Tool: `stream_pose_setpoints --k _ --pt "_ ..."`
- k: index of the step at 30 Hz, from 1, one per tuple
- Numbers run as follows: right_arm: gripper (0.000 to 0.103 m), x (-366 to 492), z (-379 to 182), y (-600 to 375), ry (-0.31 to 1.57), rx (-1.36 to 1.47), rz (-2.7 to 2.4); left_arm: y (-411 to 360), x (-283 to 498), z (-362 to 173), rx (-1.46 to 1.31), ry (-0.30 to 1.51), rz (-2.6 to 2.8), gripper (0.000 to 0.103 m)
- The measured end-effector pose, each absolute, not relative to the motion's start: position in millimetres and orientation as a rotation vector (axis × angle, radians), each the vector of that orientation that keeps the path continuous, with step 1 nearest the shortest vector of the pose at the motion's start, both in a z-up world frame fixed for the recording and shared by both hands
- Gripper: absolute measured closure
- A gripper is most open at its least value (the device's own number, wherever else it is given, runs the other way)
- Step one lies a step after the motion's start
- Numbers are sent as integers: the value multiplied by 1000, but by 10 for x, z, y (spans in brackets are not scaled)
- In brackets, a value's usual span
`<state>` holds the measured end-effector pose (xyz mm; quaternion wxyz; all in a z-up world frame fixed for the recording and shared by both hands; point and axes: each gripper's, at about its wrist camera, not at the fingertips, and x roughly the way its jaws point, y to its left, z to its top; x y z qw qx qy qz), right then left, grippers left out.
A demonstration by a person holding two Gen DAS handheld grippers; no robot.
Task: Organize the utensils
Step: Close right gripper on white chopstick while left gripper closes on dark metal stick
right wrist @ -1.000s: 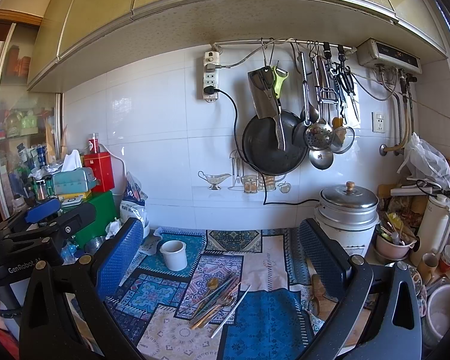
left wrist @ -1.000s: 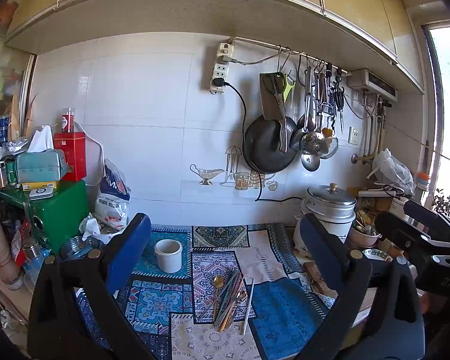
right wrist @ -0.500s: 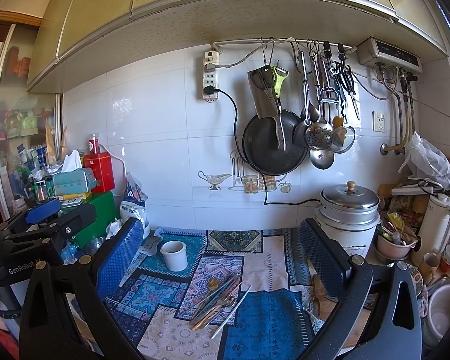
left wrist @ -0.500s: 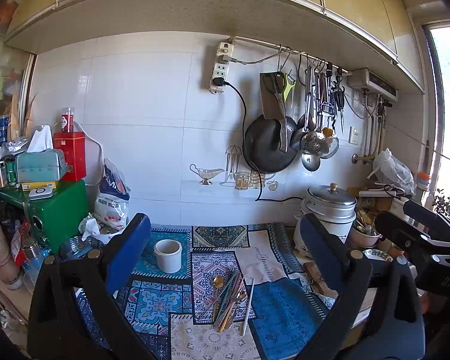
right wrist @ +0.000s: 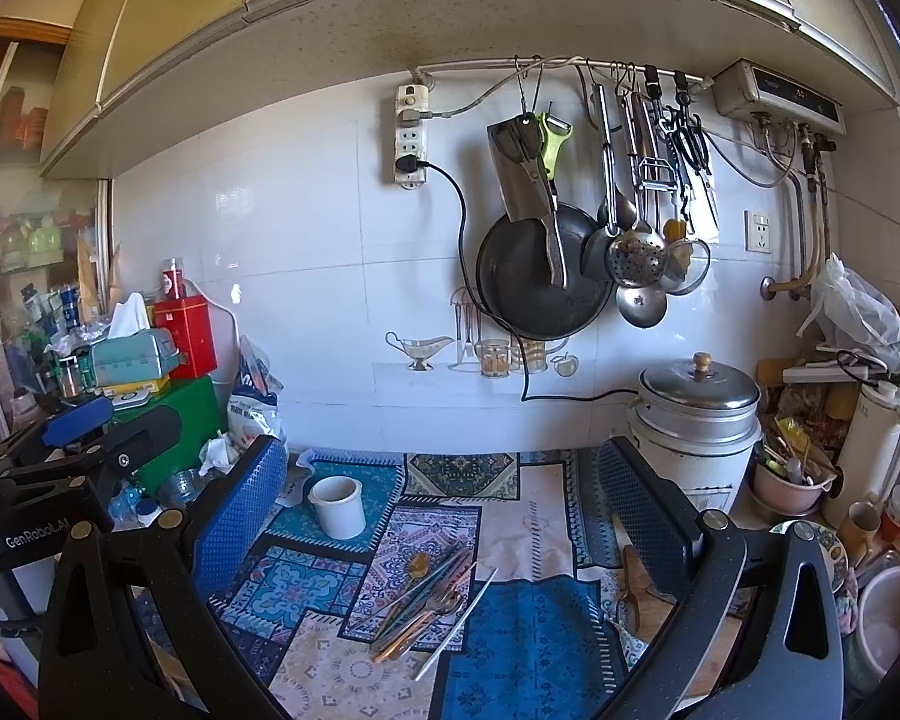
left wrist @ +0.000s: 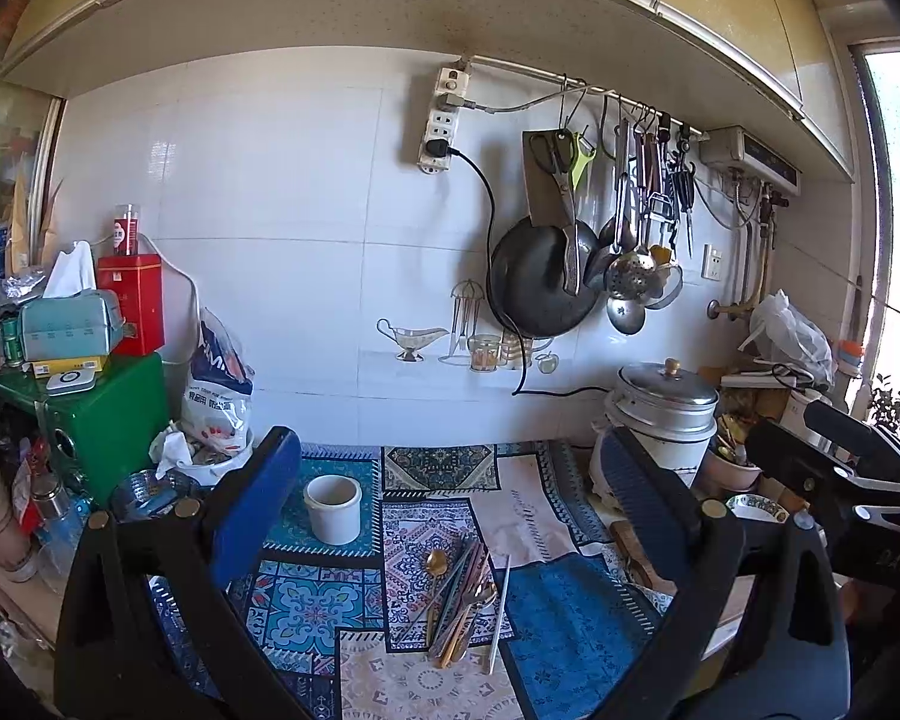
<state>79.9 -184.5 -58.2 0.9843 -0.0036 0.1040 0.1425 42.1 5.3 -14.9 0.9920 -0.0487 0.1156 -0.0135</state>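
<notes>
Patterned mat [left wrist: 306,600] covers counter; white tiled wall [left wrist: 282,240] behind.

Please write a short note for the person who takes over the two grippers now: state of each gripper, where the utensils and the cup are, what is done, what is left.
Left gripper: open, empty, held above the counter.
Right gripper: open, empty, also held above the counter.
Utensils: a loose pile of spoons, forks and chopsticks lying on the patterned mat, between the fingers in both views.
White cup: upright on the mat, behind and left of the pile; looks empty.
Done: nothing yet, no utensil picked up.
Left: all of the sorting, probably into the cup.
</notes>
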Motion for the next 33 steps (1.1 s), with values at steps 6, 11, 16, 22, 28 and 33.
stream_pose_setpoints --k 6,11,16,22,28,33 --pt "0 1090 -742 -1831 269 -6 246 156 810 -306 -104 293 -45 2" --pt "0 1470 -1005 -1798 366 -26 180 302 1298 -582 -116 387 -47 2" --pt "0 1852 -1360 -1748 493 -45 125 492 1884 -1029 -114 522 -29 2" --pt "0 2234 -1831 -1662 659 -48 77 611 2610 -1803 -103 763 -91 2" --pt "0 2610 -2382 -1601 853 -34 21 574 3065 -2493 -35 936 -137 2" --pt "0 2783 -2781 -1580 969 -23 -26 496 3311 -2880 -45 1037 -224 2"
